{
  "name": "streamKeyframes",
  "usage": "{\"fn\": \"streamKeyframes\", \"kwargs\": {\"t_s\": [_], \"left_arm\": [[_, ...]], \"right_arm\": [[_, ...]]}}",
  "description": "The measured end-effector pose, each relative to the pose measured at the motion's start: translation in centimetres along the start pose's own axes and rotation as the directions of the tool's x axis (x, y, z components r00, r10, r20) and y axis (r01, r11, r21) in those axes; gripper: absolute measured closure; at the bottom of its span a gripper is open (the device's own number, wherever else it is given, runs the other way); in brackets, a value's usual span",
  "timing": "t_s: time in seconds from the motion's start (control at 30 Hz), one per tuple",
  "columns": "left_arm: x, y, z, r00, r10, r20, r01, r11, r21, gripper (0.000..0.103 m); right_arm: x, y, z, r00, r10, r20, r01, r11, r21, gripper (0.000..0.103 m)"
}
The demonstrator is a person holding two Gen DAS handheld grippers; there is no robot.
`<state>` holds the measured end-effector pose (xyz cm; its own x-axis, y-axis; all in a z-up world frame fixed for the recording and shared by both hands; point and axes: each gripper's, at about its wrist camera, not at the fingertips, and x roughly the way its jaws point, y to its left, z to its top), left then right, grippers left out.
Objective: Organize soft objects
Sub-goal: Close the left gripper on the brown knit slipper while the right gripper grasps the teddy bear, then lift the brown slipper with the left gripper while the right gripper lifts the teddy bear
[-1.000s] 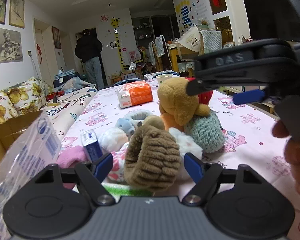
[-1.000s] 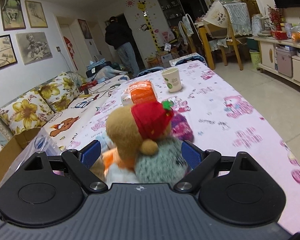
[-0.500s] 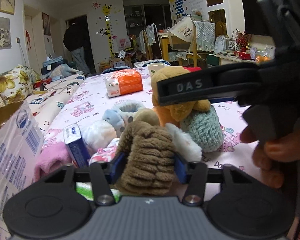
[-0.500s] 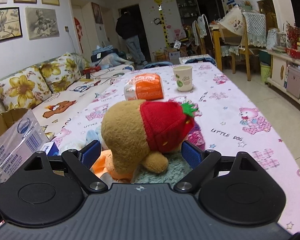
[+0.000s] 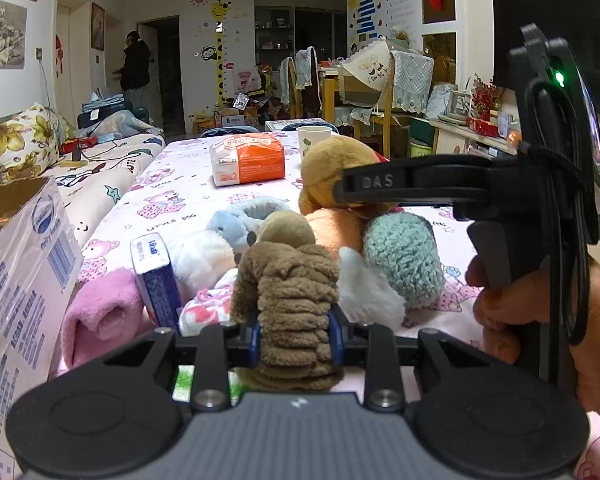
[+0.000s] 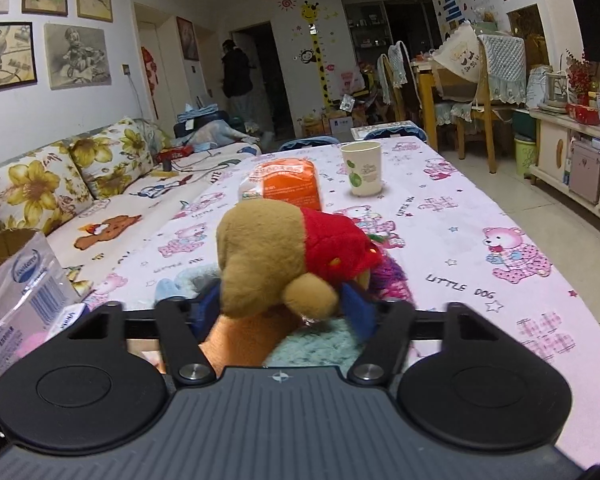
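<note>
A heap of soft toys lies on the pink-patterned table point(image 5: 180, 196). My left gripper point(image 5: 295, 338) is low at the near edge of the heap. Its jaws are closing and both blue pads squeeze a brown ribbed plush point(image 5: 292, 280). Behind it a tan bear in a red strawberry hat point(image 6: 272, 252) rests on an orange plush point(image 5: 332, 228) and a teal knitted piece point(image 5: 400, 256). My right gripper point(image 6: 283, 312) reaches over the heap. Its jaws are closing with the bear's neck between the blurred pads, and no squeeze shows. A hand point(image 5: 540, 312) holds it.
A blue box point(image 5: 156, 272), pink cloth point(image 5: 100, 312), white fluffy toy point(image 5: 204, 256) and pale blue slipper point(image 5: 244, 216) crowd the heap's left. A plastic-wrapped carton point(image 5: 20, 280) stands at far left. An orange tissue pack point(image 6: 288, 188) and paper cup point(image 6: 362, 168) sit further back. A person point(image 5: 134, 64) stands by the far doorway.
The left jaws have come in from wide apart until they pinch the brown plush. The right gripper slid closer over the bear and its jaws narrowed around it.
</note>
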<state>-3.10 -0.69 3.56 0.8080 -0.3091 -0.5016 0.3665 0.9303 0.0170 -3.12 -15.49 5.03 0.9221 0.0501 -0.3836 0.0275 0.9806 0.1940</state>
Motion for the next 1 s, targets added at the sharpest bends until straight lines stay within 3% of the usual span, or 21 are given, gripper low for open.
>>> {"fn": "streamKeyframes", "kwargs": {"t_s": [0.13, 0.3, 1.0], "left_arm": [[-0.2, 0.3, 0.1, 1.000, -0.003, 0.014, 0.003, 1.000, -0.020, 0.073], [-0.5, 0.8, 0.4, 0.999, 0.001, 0.036, 0.001, 0.999, -0.051, 0.073], [-2.6, 3.1, 1.0, 0.987, 0.035, 0.155, -0.016, 0.993, -0.121, 0.073]], "right_arm": [[-0.2, 0.3, 0.0, 1.000, 0.002, 0.007, -0.002, 1.000, -0.024, 0.049], [-0.7, 0.8, 0.0, 1.000, -0.009, 0.027, 0.011, 0.996, -0.091, 0.056], [-3.3, 2.1, 0.5, 0.996, 0.033, 0.077, -0.023, 0.991, -0.128, 0.061]]}}
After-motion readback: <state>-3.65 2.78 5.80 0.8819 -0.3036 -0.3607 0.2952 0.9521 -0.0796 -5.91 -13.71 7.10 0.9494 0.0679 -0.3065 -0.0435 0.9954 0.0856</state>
